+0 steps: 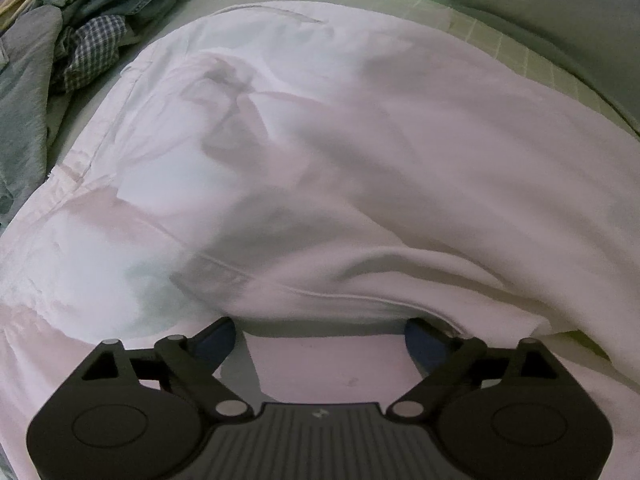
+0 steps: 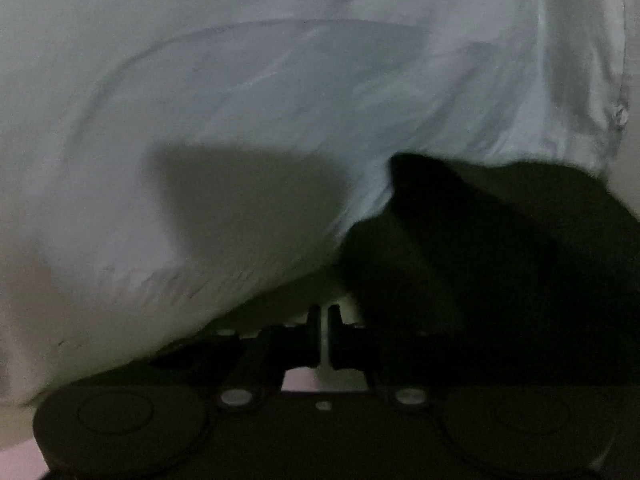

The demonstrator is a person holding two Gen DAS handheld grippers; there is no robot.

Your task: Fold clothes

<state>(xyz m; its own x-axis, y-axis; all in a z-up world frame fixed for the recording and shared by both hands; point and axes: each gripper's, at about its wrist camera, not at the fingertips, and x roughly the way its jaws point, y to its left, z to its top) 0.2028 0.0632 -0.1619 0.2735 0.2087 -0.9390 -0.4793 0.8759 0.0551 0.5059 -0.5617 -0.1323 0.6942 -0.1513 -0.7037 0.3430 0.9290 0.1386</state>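
Note:
A large white garment (image 1: 340, 160) lies spread and wrinkled over the bed, with a folded edge running across just ahead of my left gripper (image 1: 320, 332). That gripper points steeply down at it and is open wide. Its blue-padded fingertips (image 1: 218, 334) reach the fold's edge, and only flat cloth lies between them. In the right wrist view the white garment (image 2: 240, 120) hangs close in front of the lens and fills most of the picture. My right gripper (image 2: 324, 320) is shut, with a thin pale strip of the cloth pinched between its dark fingers. Below the raised cloth it is dark.
A pile of other clothes (image 1: 100, 20), denim and a blue checked piece, lies at the far left with a grey garment (image 1: 24, 100) beside it. The green checked bed sheet (image 1: 520, 48) shows beyond the white garment.

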